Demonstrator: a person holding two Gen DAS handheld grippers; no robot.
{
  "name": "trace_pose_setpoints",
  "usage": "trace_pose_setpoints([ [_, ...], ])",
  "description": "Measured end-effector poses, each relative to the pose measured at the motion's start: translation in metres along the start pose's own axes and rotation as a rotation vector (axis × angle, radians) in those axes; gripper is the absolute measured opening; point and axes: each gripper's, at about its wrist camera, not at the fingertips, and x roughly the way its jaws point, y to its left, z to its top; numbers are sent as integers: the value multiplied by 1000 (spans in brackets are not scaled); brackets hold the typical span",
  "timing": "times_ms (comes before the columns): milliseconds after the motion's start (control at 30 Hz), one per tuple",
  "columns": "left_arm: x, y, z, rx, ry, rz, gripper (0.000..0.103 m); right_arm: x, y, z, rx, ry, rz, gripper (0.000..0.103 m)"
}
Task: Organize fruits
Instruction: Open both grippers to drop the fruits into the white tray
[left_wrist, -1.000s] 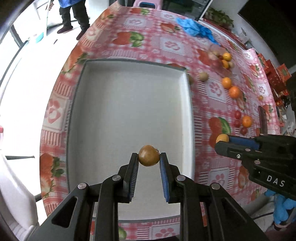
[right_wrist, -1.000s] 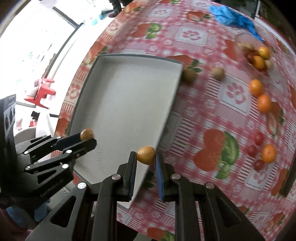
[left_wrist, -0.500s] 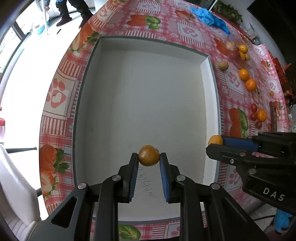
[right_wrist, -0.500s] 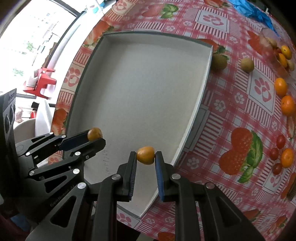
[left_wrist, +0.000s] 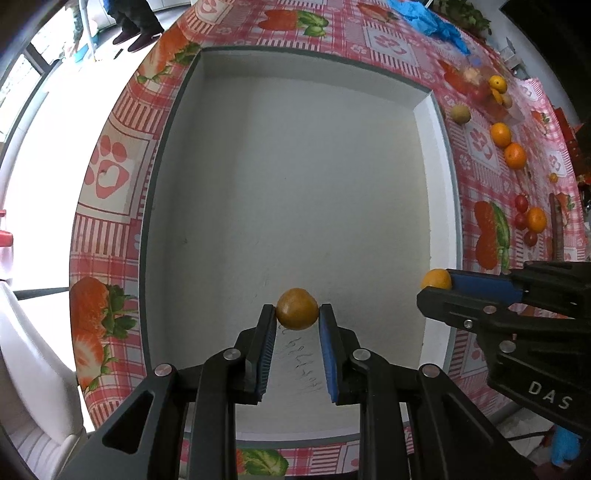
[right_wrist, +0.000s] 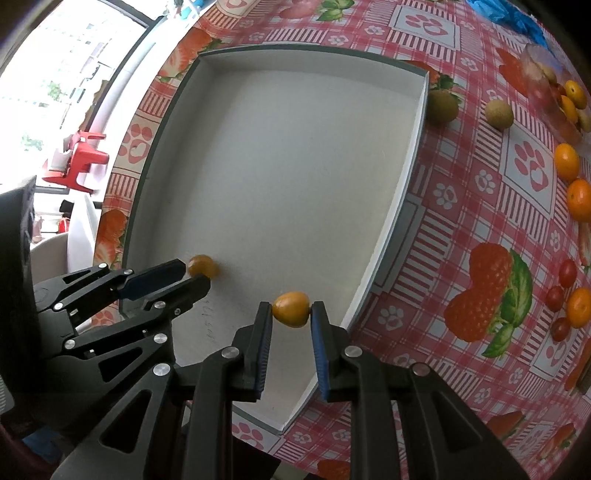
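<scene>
Two kumquats over the box

Both grippers clamp small fruit above the white box (left_wrist: 437, 155): your left gripper (left_wrist: 297, 314) pinches a kumquat (left_wrist: 297, 308), your right gripper (right_wrist: 291, 310) another kumquat (right_wrist: 291, 308). They look light, smooth-skinned and bruisable; hold across the middle, gently.

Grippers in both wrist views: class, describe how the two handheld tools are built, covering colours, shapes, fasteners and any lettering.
Both are matt black, angular linkage frames with cut-out openings and round silver rivets at the joints. The left gripper has two narrow straight fingers lined with ribbed blue pads. The right gripper is built alike; seen side-on from the left wrist view, its body bears white letters "DAS". No cables or sleeves show.
</scene>
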Motion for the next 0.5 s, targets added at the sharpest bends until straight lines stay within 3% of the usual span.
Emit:
trace_pose_setpoints([
  [67,5,-3,2,-3,17,5,25,0,-1,0,3,1,6,26],
  [133,8,-5,2,-1,28,12,25,0,-2,-1,5,2,7,38],
  [167,10,-6,2,1,33,17,25,0,-2,-2,6,0,6,40],
  [200,11,-7,2,3,38,22,35,-2,-3,-2,13,-8,1,46],
  [233,12,-8,2,4,41,27,51,-3,-5,-2,18,-11,7,50],
  [267,12,-8,2,-3,28,61,75,-5,-7,-2,26,-14,23,51],
  [367,11,-7,3,-18,20,58,82,-8,-8,-3,28,-23,37,60],
  [433,16,-5,4,-31,47,52,88,-12,-7,-4,21,-33,17,78],
  [500,17,-6,5,-33,39,77,88,-17,-10,-5,22,-48,10,79],
])
